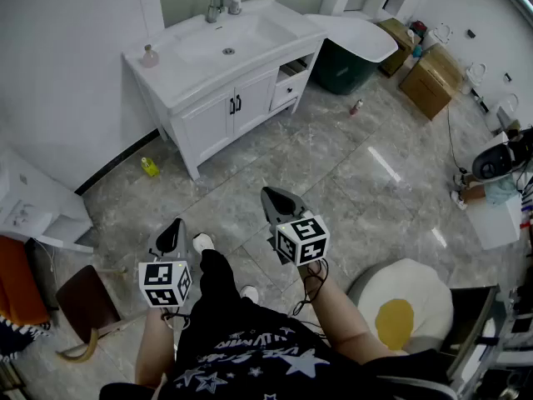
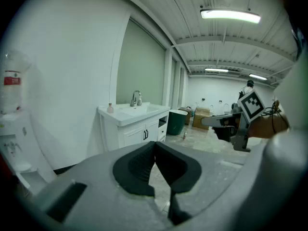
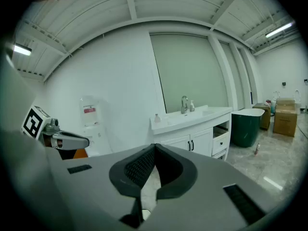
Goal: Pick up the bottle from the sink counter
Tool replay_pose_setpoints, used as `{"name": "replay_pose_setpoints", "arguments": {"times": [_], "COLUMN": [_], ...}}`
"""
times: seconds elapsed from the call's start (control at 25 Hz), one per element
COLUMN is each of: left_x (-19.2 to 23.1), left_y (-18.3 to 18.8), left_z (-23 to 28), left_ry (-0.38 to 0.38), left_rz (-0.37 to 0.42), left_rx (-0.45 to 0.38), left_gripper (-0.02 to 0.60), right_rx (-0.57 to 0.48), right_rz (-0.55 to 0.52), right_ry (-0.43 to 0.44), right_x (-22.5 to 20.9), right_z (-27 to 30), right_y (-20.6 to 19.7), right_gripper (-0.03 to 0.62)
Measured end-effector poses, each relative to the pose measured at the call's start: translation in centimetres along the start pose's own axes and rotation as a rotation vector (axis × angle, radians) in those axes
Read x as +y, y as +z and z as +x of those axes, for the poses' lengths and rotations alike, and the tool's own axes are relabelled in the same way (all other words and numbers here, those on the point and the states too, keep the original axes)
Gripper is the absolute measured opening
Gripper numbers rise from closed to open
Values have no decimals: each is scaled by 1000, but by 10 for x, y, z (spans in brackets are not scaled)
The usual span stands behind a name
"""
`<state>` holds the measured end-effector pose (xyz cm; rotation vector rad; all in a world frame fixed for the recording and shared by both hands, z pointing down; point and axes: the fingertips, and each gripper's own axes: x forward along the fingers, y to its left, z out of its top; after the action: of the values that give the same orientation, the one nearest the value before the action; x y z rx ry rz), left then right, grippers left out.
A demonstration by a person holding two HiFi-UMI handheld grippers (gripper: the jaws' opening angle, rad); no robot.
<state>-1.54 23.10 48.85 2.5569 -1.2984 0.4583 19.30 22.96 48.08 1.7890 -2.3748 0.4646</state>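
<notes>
A small pinkish bottle (image 1: 149,56) stands on the left corner of the white sink counter (image 1: 193,80), and a white pump bottle (image 1: 236,2) stands beside the faucet (image 1: 217,2). Both grippers hang over the floor, well short of the vanity. My left gripper (image 1: 173,227) is shut and empty, and so is my right gripper (image 1: 275,197). The left gripper view has the pinkish bottle (image 2: 110,109) far beyond the shut left gripper (image 2: 155,146). In the right gripper view it (image 3: 157,118) stands far past the shut right gripper (image 3: 155,148).
A green bin (image 1: 341,69) sits right of the vanity, with cardboard boxes (image 1: 429,82) beyond it. A yellow bottle (image 1: 149,167) and another small bottle (image 1: 356,106) lie on the tiled floor. A water dispenser (image 1: 25,207) stands at left, an egg-patterned cushion (image 1: 404,307) at lower right.
</notes>
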Motion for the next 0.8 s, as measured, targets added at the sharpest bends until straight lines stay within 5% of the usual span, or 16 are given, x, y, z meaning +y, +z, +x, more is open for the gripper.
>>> {"name": "replay_pose_setpoints", "arguments": {"times": [0.44, 0.8], "left_x": [3, 42], "left_y": [-6, 13], "left_z": [-9, 16], "left_ry": [10, 26], "left_rz": [-21, -42], "left_rx": [-7, -47], "left_gripper": [20, 21], "right_rx": [-12, -72], "right_rz": [-6, 9], "right_ry": [-2, 20], "right_x": [0, -3], "right_z": [-3, 46], "right_y": [2, 35], "right_gripper": [2, 3]}}
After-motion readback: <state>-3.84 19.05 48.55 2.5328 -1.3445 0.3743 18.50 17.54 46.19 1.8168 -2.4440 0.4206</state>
